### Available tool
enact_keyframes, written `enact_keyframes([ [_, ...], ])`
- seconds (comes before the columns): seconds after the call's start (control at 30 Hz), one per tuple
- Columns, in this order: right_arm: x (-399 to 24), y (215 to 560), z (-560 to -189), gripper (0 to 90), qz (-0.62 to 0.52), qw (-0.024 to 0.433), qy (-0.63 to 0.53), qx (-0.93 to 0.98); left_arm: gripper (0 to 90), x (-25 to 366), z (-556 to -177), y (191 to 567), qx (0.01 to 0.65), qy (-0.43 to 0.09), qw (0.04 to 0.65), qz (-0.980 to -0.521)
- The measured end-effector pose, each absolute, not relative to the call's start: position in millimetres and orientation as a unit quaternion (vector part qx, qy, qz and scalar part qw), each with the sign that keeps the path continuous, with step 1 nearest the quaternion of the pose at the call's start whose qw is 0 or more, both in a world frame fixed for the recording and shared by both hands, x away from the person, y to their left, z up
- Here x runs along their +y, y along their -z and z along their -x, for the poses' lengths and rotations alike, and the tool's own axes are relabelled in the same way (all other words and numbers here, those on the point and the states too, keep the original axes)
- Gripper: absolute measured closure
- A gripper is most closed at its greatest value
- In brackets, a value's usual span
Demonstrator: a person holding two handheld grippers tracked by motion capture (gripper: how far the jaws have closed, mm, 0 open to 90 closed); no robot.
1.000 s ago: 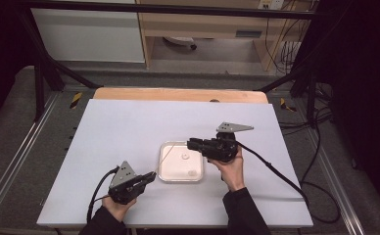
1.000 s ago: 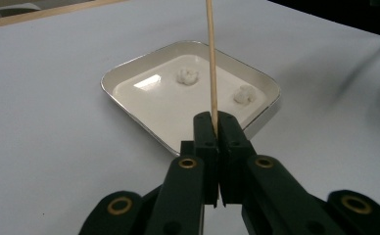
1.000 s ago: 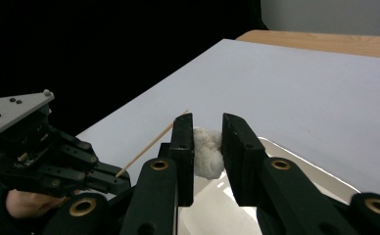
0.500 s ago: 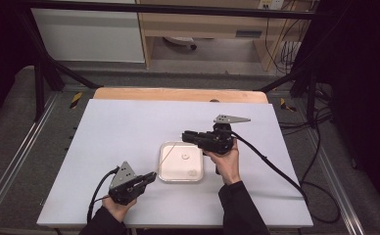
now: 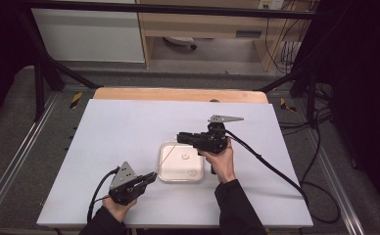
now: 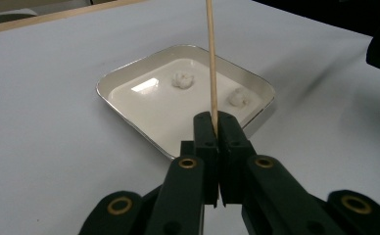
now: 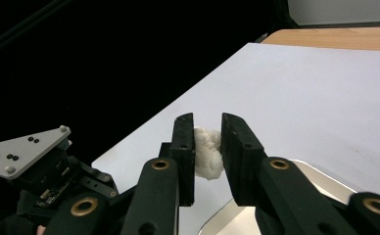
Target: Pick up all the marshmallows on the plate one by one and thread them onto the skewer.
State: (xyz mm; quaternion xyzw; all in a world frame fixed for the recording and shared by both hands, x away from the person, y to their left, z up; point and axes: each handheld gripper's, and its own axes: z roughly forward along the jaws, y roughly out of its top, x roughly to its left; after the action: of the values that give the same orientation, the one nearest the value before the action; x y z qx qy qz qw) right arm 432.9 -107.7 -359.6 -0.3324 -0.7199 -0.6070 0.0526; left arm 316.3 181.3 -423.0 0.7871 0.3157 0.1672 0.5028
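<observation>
A soft, light white lump (image 7: 207,152) is pinched by the right gripper (image 7: 207,147) above the tray (image 5: 166,172); gentle side pressure is advised. A thin, brittle wooden skewer (image 6: 211,63) is clamped by the left gripper (image 6: 217,128) beside the tray.

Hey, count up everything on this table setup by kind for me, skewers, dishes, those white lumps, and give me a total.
Wooden skewer, clamped in the left hand-held gripper: 1
White square dish: 1
White lumps: 3, with two in the dish and one pinched in the right hand-held gripper
Total: 5
</observation>
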Motion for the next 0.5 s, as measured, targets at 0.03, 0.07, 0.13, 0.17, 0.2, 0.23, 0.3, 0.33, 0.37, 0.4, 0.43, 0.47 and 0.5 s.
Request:
enact_keyframes([
  [0.03,-107.0,359.9,-432.8,76.5,0.333,0.055,0.607,-0.72,88.0,181.3,-316.2,422.9,0.315,-0.168,0.503,-0.788],
  [0.07,-106.4,360.4,-432.9,76.5,0.332,0.056,0.606,-0.721,88.0,181.3,-316.1,422.8,0.314,-0.168,0.503,-0.787],
  [0.13,-105.5,362.1,-433.3,76.6,0.332,0.06,0.604,-0.723,88.0,181.3,-315.8,422.7,0.315,-0.17,0.504,-0.786],
  [0.17,-104.9,363.1,-433.6,76.7,0.331,0.063,0.603,-0.723,88.0,181.4,-316.0,422.6,0.315,-0.169,0.503,-0.787],
  [0.2,-104.4,363.9,-433.6,76.8,0.331,0.066,0.603,-0.723,88.0,181.6,-316.0,422.9,0.315,-0.171,0.502,-0.787],
  [0.23,-103.7,364.7,-433.7,77.0,0.331,0.069,0.603,-0.722,88.0,181.7,-316.0,423.1,0.315,-0.17,0.501,-0.788],
  [0.3,-102.6,366.3,-433.8,77.5,0.331,0.078,0.605,-0.72,88.0,181.6,-316.0,423.6,0.316,-0.169,0.499,-0.789],
  [0.33,-102.1,366.8,-433.6,77.8,0.33,0.083,0.606,-0.719,88.0,181.6,-315.8,423.8,0.316,-0.169,0.5,-0.788],
  [0.37,-101.6,367.1,-433.1,78.2,0.33,0.086,0.607,-0.718,88.1,181.5,-315.8,423.8,0.317,-0.169,0.5,-0.789],
  [0.4,-101.1,367.4,-432.5,78.6,0.331,0.09,0.608,-0.716,88.0,181.3,-315.9,424.1,0.317,-0.169,0.499,-0.789],
  [0.43,-100.6,367.7,-432.1,78.9,0.33,0.092,0.609,-0.715,88.1,181.2,-316.0,424.4,0.318,-0.168,0.499,-0.789],
  [0.47,-100.2,368.1,-431.6,79.2,0.329,0.095,0.611,-0.714,88.1,181.1,-316.1,424.6,0.318,-0.167,0.498,-0.789],
  [0.5,-99.9,368.0,-430.8,79.4,0.329,0.096,0.611,-0.713,88.1,180.9,-316.1,424.6,0.319,-0.168,0.498,-0.789],
])
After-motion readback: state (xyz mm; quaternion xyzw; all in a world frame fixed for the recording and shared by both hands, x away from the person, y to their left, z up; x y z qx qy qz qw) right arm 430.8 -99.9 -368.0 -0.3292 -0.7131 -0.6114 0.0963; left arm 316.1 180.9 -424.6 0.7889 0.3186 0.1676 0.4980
